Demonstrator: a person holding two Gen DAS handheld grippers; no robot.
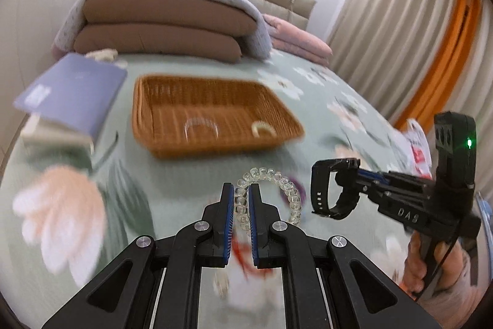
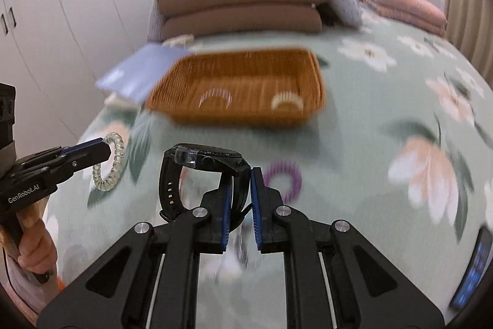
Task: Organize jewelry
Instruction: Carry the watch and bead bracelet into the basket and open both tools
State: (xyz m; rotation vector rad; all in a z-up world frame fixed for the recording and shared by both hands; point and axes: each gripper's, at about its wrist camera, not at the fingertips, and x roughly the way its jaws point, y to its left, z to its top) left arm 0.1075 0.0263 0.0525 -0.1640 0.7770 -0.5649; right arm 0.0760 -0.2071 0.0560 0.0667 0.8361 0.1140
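- Left claw [image 1: 239, 199] is clamped on the clear bead bracelet [image 1: 271, 193], short of the wicker basket [image 1: 215, 113]; its thin pinch could slip.
- Right claw [image 2: 241, 190] is closed on the black watch [image 2: 200, 171], also short of the basket; the dangling strap could snag its rim.

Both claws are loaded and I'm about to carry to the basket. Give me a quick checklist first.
1. Left claw shut on the clear bead bracelet: ok.
2. Right claw shut on the black watch strap: ok.
3. Wicker basket open, with bare floor between the two items inside: ok.
4. Purple coil hair tie remains on the bedspread, not caught by either claw: ok.
5. Blue booklet overlapping the basket's left edge: cannot tell.
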